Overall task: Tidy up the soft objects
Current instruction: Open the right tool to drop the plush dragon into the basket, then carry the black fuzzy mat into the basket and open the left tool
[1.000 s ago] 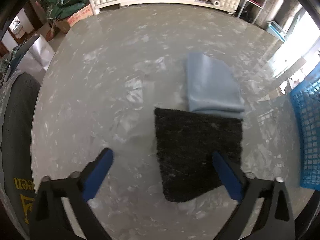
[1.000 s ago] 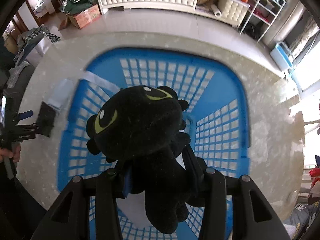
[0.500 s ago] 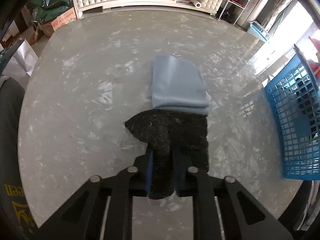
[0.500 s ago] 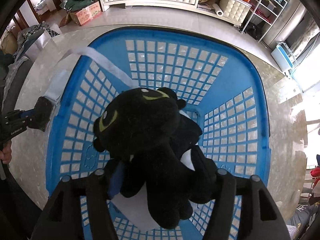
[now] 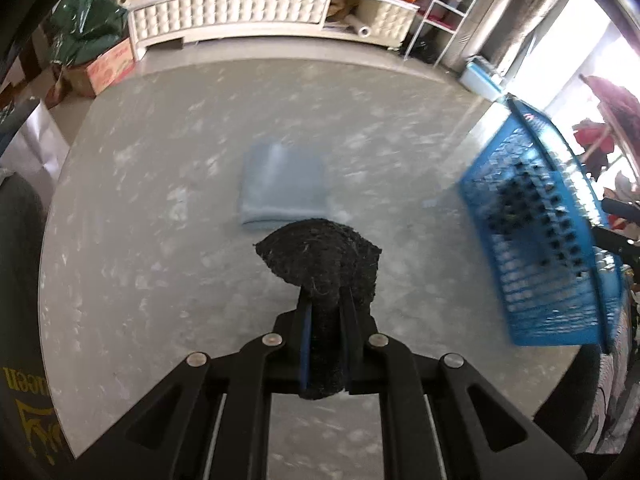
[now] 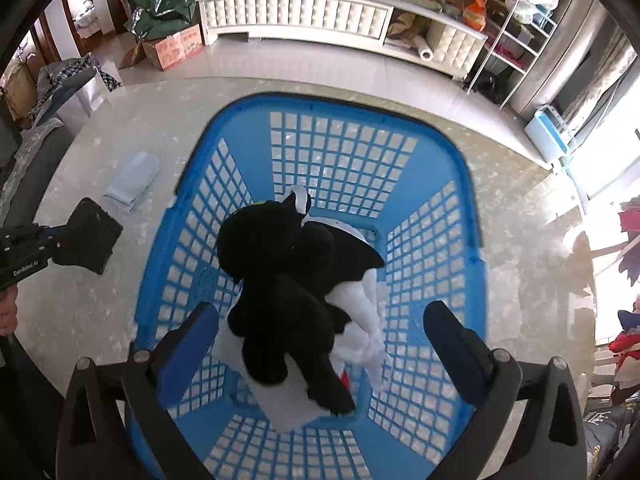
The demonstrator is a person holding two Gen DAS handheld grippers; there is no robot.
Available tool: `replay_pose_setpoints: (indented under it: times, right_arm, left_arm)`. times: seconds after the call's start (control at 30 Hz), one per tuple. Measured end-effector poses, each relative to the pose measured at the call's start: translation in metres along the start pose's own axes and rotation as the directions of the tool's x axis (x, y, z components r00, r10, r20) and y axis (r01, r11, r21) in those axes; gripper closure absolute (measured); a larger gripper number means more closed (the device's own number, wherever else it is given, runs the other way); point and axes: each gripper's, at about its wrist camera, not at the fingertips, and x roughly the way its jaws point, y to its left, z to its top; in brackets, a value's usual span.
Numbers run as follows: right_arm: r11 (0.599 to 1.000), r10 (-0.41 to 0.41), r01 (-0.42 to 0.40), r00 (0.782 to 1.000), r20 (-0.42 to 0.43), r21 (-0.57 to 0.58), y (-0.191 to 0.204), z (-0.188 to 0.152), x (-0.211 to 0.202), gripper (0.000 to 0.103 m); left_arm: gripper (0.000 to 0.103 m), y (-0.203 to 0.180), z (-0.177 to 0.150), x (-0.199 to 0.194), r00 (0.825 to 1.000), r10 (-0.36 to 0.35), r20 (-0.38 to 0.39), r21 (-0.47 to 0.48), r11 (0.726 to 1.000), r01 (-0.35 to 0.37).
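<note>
My left gripper (image 5: 325, 308) is shut on a black fuzzy cloth (image 5: 320, 252) and holds it lifted above the marble table (image 5: 160, 240). A folded light-blue cloth (image 5: 282, 186) lies on the table just beyond it. The blue basket (image 5: 540, 248) stands to the right. In the right wrist view my right gripper (image 6: 318, 320) is open above the blue basket (image 6: 436, 160). A black plush toy (image 6: 280, 280) lies in the basket on something white (image 6: 360, 308). The left gripper with the black cloth (image 6: 90, 236) shows at the left, near the light-blue cloth (image 6: 132, 182).
A white tufted cabinet (image 5: 240, 12) with clutter runs along the far wall. A green bag (image 5: 84, 36) and a cardboard box (image 5: 108, 66) sit on the floor at the back left. A wire shelf (image 6: 516, 40) stands at the back right.
My left gripper closed on the black cloth and lifted it off the table. My right gripper opened and the black plush toy dropped into the basket.
</note>
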Motion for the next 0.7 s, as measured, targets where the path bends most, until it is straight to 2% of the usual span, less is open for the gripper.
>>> replay_pose_setpoints:
  times: [0.2, 0.37, 0.5, 0.6, 0.7]
  right_arm:
    - [1.0, -0.007, 0.005, 0.998, 0.06, 0.024, -0.02, -0.02, -0.032, 0.0]
    - [0.998, -0.023, 0.018, 0.996, 0.092, 0.058, -0.04, -0.043, -0.04, 0.0]
    - [0.991, -0.085, 0.072, 0.991, 0.107, 0.116, -0.053, -0.063, -0.049, 0.0]
    - [0.986, -0.048, 0.028, 0.992, 0.117, 0.165, -0.057, -0.07, -0.055, 0.0]
    - [0.983, -0.042, 0.018, 0.991, 0.129, 0.181, -0.059, -0.079, -0.062, 0.0]
  left_arm:
    - [0.093, -0.024, -0.01, -0.022, 0.999, -0.026, 0.02, 0.019, 0.999, 0.026]
    - [0.093, -0.041, -0.016, -0.044, 0.999, -0.038, 0.037, 0.024, 0.999, 0.037]
    - [0.093, -0.061, -0.018, -0.067, 0.996, -0.049, 0.07, 0.043, 0.998, 0.047]
    - [0.093, -0.079, -0.018, -0.086, 0.993, -0.071, 0.098, 0.06, 0.996, 0.065]
    - [0.093, -0.1, -0.016, -0.102, 0.99, -0.075, 0.121, 0.095, 0.993, 0.064]
